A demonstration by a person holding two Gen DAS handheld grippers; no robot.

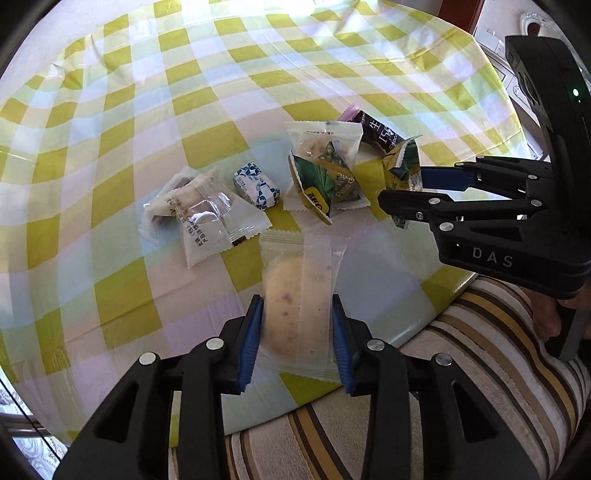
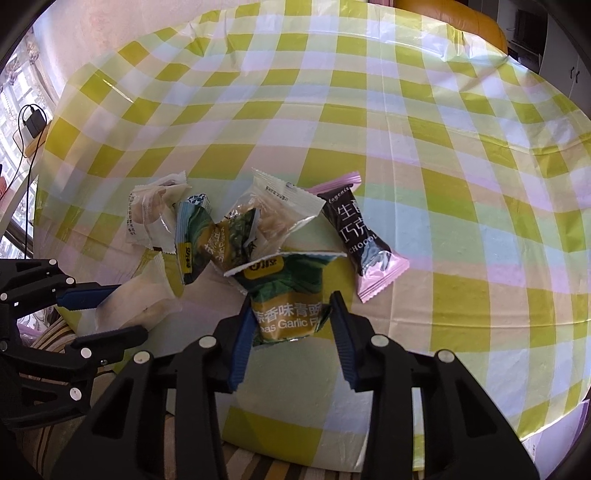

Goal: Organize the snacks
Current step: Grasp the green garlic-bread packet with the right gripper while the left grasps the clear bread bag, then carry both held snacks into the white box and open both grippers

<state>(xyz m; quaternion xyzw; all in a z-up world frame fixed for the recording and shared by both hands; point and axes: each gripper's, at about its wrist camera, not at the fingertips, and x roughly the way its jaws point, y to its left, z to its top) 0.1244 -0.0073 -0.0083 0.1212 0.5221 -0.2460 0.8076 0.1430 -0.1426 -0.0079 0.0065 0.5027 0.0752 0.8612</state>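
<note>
My left gripper (image 1: 297,325) is shut on a clear-wrapped round pastry (image 1: 295,302) near the table's front edge; it also shows in the right wrist view (image 2: 136,299). My right gripper (image 2: 291,325) is shut on a green garlic-pea packet (image 2: 288,295), seen from the left wrist (image 1: 404,173). A second green pea packet (image 1: 325,184), a clear cracker packet (image 1: 325,140), a dark chocolate bar in pink wrap (image 2: 362,236), a blue-and-white candy (image 1: 255,186) and two clear snack packets (image 1: 207,218) lie on the checked tablecloth (image 1: 147,110).
The table's front edge (image 1: 424,317) meets a striped cushion (image 1: 480,350) below both grippers. A charger and cable (image 2: 31,125) sit at the far left by a window. An orange seat back (image 2: 450,18) stands beyond the table.
</note>
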